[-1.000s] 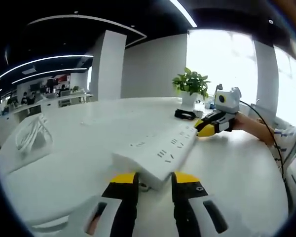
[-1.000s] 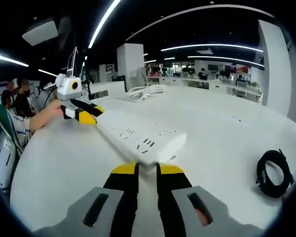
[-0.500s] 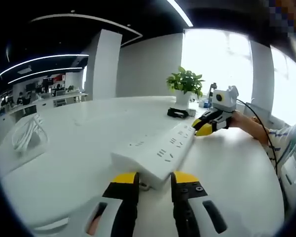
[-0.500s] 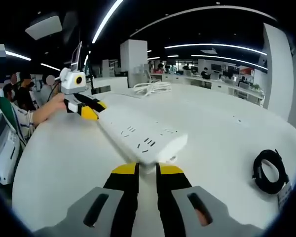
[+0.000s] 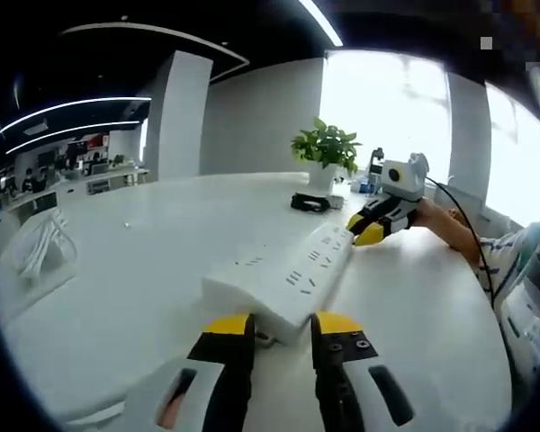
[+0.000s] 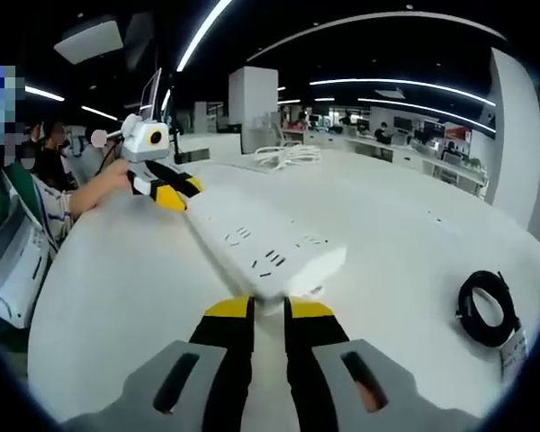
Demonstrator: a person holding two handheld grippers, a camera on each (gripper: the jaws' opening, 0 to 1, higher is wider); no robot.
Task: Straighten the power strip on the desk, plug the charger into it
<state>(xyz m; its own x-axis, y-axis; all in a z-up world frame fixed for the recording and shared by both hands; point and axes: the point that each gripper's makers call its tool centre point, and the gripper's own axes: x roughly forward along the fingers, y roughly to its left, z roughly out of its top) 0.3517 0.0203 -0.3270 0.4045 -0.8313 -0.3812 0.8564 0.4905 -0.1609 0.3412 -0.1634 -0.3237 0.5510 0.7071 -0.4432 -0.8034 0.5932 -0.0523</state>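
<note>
— White power strip, one tool at each end of it. The left tool has its yellow-tipped jaws nearly together at the near end, though whether they pinch the strip or the cord stub beneath it I cannot tell. What's different from a second ago?

— Little in the grip. The strip has swung slightly, so its far end points more toward the plant, and the right tool keeps its jaws almost closed at its own end. That reads to me as the straightening still going on; nothing is plugged in yet.

— And the charger?

— I think it's the black coiled cable lying well apart on the white worktop, untouched.

— The surface?

— Glossy, pale, rounded at the edge, with a bundle of white cable off to the left. Around it, an open office: strip lights on a dark ceiling, white pillars, bright windows behind the plant, people seated at the side.
</note>
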